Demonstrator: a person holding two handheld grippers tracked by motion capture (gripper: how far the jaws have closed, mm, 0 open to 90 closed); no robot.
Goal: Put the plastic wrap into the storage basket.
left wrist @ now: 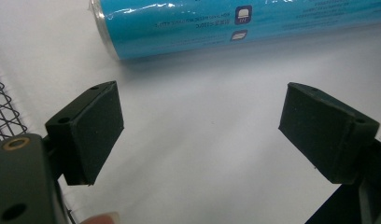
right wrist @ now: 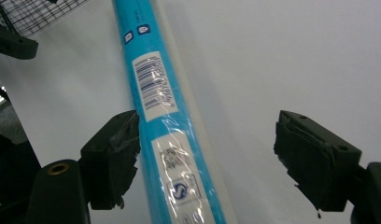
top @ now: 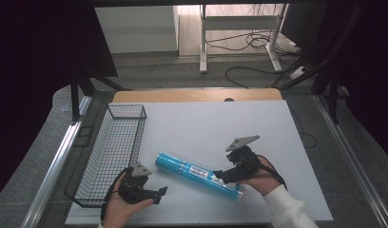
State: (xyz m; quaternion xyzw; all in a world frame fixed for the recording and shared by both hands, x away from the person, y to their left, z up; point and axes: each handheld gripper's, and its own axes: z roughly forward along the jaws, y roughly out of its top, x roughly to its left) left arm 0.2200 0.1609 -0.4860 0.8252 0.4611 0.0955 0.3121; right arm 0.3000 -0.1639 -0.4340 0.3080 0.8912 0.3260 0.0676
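a tube point(top: 198, 175) lies on the table point(top: 220, 123), right of the wire basket point(top: 113, 152).

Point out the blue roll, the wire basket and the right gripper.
blue roll point(top: 198, 172), high view, on the middle of its wrapped body.
wire basket point(top: 127, 111), high view, on its far rim.
right gripper point(right wrist: 205, 154), right gripper view, midway between its fingertips.

1. My work surface is a white tabletop point(top: 220, 123) with a strip of bare wood along its far edge.
2. A black wire basket point(top: 111, 152) sits along its left side.
3. Just right of the basket, a blue plastic-wrapped tube point(top: 198, 174) lies flat, running diagonally across the near middle.
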